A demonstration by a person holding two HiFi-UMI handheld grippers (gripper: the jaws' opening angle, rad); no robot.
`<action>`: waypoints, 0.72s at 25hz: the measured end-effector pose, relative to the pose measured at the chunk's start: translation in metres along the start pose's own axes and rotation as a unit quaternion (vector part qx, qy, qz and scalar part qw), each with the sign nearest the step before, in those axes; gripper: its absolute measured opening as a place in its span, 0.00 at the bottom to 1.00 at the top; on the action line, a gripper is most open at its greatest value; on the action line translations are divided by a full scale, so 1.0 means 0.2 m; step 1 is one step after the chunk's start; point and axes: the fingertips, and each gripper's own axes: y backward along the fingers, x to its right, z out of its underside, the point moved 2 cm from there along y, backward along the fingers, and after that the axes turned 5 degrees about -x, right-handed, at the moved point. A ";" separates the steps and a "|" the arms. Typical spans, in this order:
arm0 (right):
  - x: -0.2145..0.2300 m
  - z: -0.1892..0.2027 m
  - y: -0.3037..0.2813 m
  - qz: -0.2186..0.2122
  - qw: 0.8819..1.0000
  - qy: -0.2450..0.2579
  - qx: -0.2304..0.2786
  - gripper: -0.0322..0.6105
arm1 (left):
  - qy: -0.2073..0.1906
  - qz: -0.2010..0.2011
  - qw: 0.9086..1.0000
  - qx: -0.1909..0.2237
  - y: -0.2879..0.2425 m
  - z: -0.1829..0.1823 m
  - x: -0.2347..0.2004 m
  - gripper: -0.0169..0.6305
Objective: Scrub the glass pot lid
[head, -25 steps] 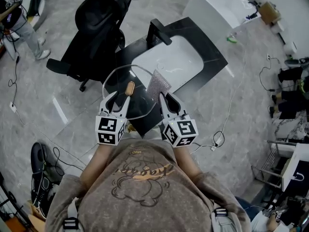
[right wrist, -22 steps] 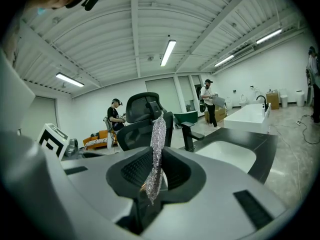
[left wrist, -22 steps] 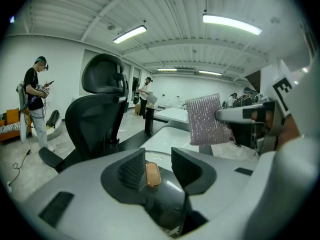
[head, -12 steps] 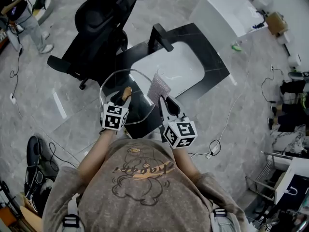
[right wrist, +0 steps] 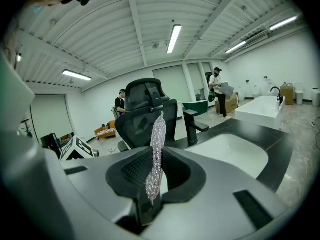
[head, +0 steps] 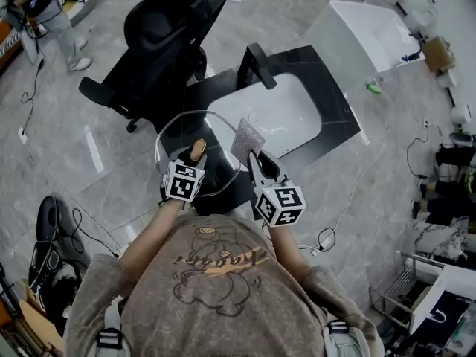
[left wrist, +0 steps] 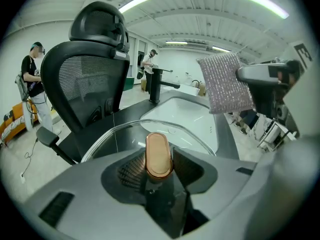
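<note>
Ahead of left tool [head: 195, 158], head view: glass pot lid [head: 178, 129] has come down, now low over the bench [head: 331, 121] corner, sink [head: 279, 114] beyond. Right tool [head: 256, 163] just beside it, scrubber [head: 248, 138] pointing up.

Left gripper view: jaws have just been opening, wooden knob [left wrist: 159, 154] between them, pads look clear of it. Grip loosened, lid probably parked.

Right gripper view: jaws clamped on the silver scrubber, seen edge-on. Scrubbing not started. Lid likely needs steadying before any strokes.
</note>
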 end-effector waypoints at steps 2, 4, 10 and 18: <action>0.02 0.01 -0.07 -0.021 0.999 0.012 -0.022 0.16 | 0.005 -0.001 1.000 0.004 0.00 0.00 0.01 0.31; 0.03 0.02 -0.17 -0.051 0.997 0.030 -0.048 0.16 | 0.012 0.001 1.000 0.001 0.00 0.00 0.01 0.31; -0.10 -0.06 -0.55 -0.172 0.973 0.104 -0.109 0.16 | 0.020 -0.007 1.000 0.002 -0.01 0.00 0.00 0.31; -0.56 0.02 -0.98 -0.387 0.852 0.268 -0.227 0.16 | 0.042 -0.025 0.999 0.000 -0.03 0.00 0.00 0.31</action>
